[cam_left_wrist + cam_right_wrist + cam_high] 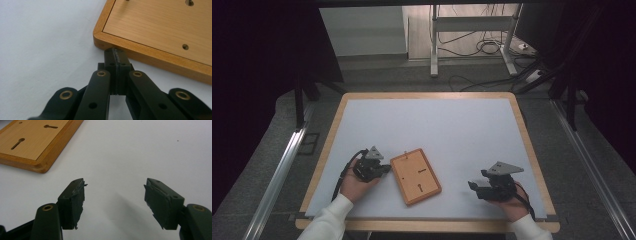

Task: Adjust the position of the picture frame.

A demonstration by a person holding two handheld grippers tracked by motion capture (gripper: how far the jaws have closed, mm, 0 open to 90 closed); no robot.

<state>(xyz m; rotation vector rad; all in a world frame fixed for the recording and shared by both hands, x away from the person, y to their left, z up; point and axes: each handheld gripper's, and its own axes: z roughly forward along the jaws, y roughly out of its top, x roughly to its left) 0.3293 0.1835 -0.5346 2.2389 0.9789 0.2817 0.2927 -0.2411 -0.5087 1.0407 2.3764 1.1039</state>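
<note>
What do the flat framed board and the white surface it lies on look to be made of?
The board looks like wood: pale straight grain on the inset panel, and a darker, rounded, slightly glossy rim, probably varnished. Keyhole slots are cut into the panel. The white surface is matte and smooth, perhaps a mat or sheet; its material is not certain. It lies on a table with a light wood-look edge.

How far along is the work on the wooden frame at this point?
Early. The wooden frame lies back-up on the table, not lifted. In hand: the shut left gripper presses its tips against the frame's edge. Left: the open right gripper holds nothing, apart from the frame.
</note>
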